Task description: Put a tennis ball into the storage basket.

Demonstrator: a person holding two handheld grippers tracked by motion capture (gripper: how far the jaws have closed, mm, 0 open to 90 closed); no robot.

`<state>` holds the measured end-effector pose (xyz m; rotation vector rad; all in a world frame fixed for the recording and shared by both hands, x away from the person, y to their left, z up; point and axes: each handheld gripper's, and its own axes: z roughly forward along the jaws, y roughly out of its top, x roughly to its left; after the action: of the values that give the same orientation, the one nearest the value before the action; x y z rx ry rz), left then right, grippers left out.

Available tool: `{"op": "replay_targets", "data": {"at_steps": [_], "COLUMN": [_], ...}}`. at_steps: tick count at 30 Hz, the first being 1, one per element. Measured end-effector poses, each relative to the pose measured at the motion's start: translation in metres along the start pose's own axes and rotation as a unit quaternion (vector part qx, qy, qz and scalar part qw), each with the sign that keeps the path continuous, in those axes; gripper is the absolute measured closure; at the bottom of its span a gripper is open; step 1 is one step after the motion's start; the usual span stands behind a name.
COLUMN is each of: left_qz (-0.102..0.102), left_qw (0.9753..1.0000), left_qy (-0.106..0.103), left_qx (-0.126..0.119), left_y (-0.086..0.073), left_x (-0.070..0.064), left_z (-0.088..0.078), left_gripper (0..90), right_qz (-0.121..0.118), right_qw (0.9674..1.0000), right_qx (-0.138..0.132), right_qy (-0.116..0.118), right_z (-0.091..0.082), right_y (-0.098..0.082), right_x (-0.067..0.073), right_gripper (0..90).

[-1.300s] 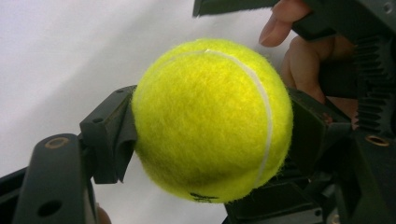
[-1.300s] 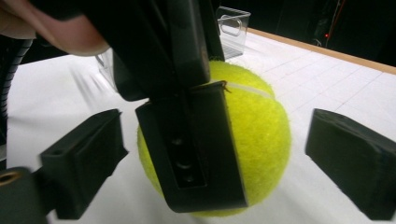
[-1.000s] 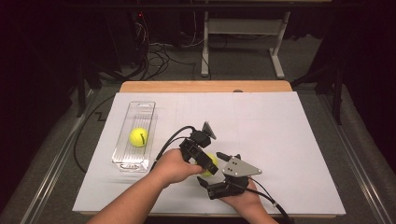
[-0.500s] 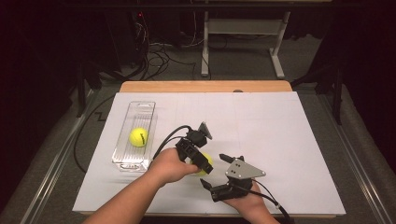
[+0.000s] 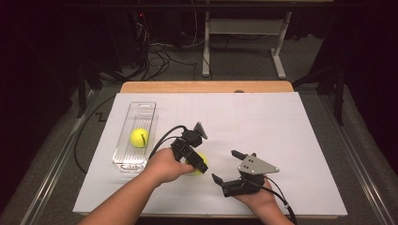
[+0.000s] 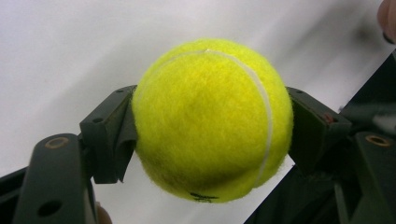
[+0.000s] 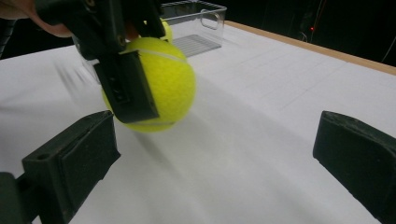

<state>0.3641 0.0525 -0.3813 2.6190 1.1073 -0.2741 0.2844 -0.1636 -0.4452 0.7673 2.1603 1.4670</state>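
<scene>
Two fingers of the left gripper [image 6: 210, 135] pinch a tennis ball [image 6: 210, 119], seemingly above the table; right gripper [image 7: 210, 158] spread.

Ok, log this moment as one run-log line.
left claw: shut on tennis ball | right claw: open, empty | second ball: in clear tray

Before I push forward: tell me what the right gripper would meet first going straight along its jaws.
Probably nothing at once: white table paper lies between the right gripper's open jaws. The held tennis ball sits left of that line, though depth is uncertain.
</scene>
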Motion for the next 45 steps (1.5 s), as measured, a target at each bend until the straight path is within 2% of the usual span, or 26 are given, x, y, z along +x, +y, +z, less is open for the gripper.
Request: {"op": "replay_targets", "data": {"at_steps": [8, 12, 23, 36, 41, 45], "left_qz": [-0.007, -0.009, -0.016, -0.032, -0.036, -0.04], "left_qw": [0.9999, 0.9999, 0.9998, 0.9994, 0.9992, 0.999], "left_qy": [0.0, 0.0, 0.004, 0.009, 0.014, 0.018], "left_qx": [-0.007, -0.008, -0.006, 0.001, 0.003, 0.003], "left_y": [-0.005, -0.008, -0.013, -0.022, -0.027, -0.032], "left_x": [0.006, 0.009, 0.016, 0.03, 0.035, 0.038], "left_z": [-0.005, -0.007, -0.006, -0.006, -0.009, -0.011], "left_gripper": [26.7, 26.7, 26.7, 26.7, 26.7, 26.7], "right_qz": [0.0, 0.001, 0.02, 0.032, 0.042, 0.047], "right_qw": [0.9995, 0.9989, 0.9962, 0.9925, 0.9904, 0.9894], "right_qx": [-0.005, 0.001, -0.001, -0.002, -0.01, -0.023], "right_qy": [-0.031, -0.047, -0.085, -0.118, -0.131, -0.136], "right_z": [-0.014, -0.022, -0.045, -0.07, -0.08, -0.081], "right_y": [-0.006, -0.01, -0.019, -0.027, -0.032, -0.034], "right_x": [-0.021, -0.03, -0.054, -0.069, -0.073, -0.074], "right_gripper": [0.2, 0.2, 0.2, 0.2, 0.2, 0.2]}}
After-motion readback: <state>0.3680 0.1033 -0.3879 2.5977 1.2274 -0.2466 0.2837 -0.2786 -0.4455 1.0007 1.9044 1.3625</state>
